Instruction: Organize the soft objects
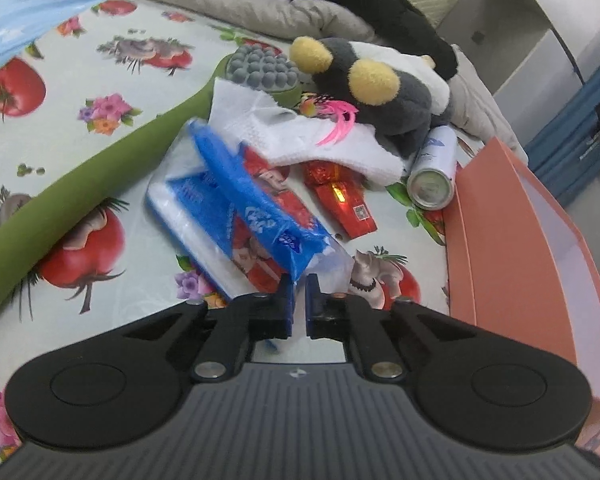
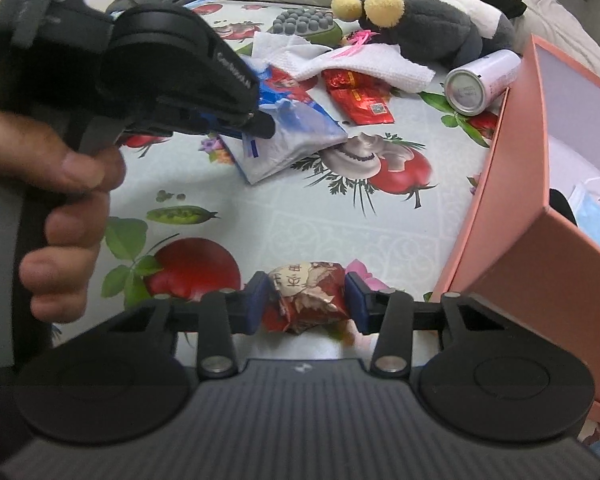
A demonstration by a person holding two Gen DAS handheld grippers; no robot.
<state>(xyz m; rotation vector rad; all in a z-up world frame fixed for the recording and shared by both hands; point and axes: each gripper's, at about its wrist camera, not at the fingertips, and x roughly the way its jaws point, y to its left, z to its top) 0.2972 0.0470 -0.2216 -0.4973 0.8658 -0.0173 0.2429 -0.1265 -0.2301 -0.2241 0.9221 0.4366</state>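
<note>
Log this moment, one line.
left gripper: shut on blue bag | right gripper: around crumpled wrapper | pink box: open

A tablecloth (image 1: 112, 92) printed with tomatoes, flowers and mushrooms is spread under everything. A green massage tool (image 1: 96, 184) with a head of grey knobs is laid diagonally across it, the head near the far pile. A white drink can (image 1: 432, 168) is seen on its side, its base toward the camera, just beside the wall of a pink box (image 1: 512, 248). The box is set at the right edge; its interior is pale. A blue cabinet edge (image 1: 572, 148) is visible beyond it, blurred.
</note>
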